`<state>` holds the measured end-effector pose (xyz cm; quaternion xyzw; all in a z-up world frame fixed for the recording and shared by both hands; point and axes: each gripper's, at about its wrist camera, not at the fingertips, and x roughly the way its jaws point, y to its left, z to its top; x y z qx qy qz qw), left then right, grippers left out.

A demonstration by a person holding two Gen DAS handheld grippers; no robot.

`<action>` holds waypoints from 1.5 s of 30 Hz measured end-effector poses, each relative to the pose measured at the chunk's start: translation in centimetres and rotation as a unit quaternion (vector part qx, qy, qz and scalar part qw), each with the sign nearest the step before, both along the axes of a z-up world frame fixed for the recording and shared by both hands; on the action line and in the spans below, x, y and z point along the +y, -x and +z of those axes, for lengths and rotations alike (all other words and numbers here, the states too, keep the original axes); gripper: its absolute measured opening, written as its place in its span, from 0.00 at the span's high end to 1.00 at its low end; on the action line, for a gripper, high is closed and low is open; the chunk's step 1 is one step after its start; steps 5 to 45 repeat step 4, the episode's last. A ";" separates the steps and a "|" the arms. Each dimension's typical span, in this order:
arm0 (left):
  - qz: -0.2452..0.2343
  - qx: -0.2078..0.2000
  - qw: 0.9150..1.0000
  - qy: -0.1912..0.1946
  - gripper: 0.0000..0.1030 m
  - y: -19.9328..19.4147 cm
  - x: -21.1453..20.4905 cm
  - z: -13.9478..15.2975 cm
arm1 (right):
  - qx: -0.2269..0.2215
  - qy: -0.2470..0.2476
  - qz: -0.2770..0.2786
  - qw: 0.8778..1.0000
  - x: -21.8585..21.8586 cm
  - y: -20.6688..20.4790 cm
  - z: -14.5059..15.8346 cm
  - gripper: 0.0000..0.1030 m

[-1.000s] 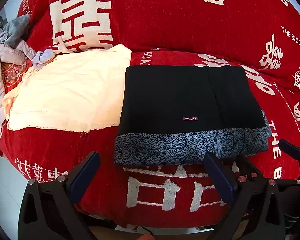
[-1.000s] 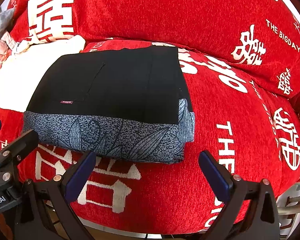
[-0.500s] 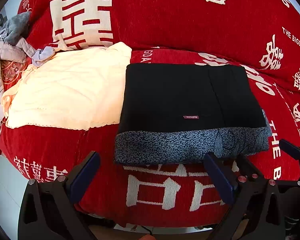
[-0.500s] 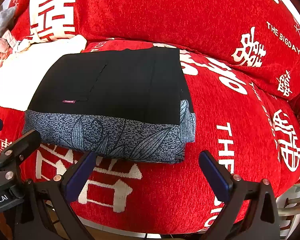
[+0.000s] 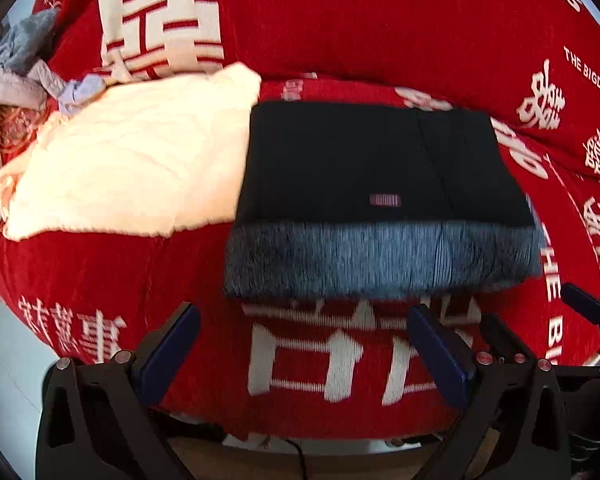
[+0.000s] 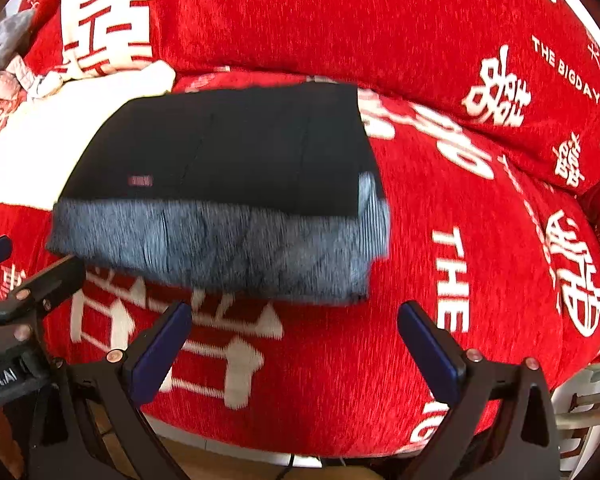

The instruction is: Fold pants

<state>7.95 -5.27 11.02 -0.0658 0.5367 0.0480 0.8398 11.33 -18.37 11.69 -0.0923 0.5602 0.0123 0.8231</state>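
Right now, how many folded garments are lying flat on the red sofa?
2. The black pants lie folded mid-seat, with a grey patterned band at the near edge. A cream garment lies flat just left of them. The crumpled grey clothes at far left may hide more.

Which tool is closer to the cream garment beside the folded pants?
Left. The left tool sits open below the pants' left half, with the cream garment just up-left. The right tool sits open off the pants' right end, farther away.

Both wrist views face the sofa (image 5: 380,20) from its front edge, near, slightly above. Left sits leftward, right rightward. Shared: folded pants (image 5: 380,192) (image 6: 228,184), cream cloth (image 5: 132,164).
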 end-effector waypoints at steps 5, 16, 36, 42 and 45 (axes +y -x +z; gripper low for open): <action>-0.025 0.040 0.999 -0.002 0.00 1.4 -0.8 -3.1 | 0.038 0.009 0.000 0.999 -0.6 2.3 -2.8 0.00; -0.025 0.040 0.999 -0.002 0.00 1.4 -0.8 -3.1 | 0.038 0.009 0.000 0.999 -0.6 2.3 -2.8 0.00; -0.025 0.040 0.999 -0.002 0.00 1.4 -0.8 -3.1 | 0.038 0.009 0.000 0.999 -0.6 2.3 -2.8 0.00; -0.025 0.040 0.999 -0.002 0.00 1.4 -0.8 -3.1 | 0.038 0.009 0.000 0.999 -0.6 2.3 -2.8 0.00; -0.025 0.040 0.999 -0.002 0.00 1.4 -0.8 -3.1 | 0.038 0.009 0.000 0.999 -0.6 2.3 -2.8 0.00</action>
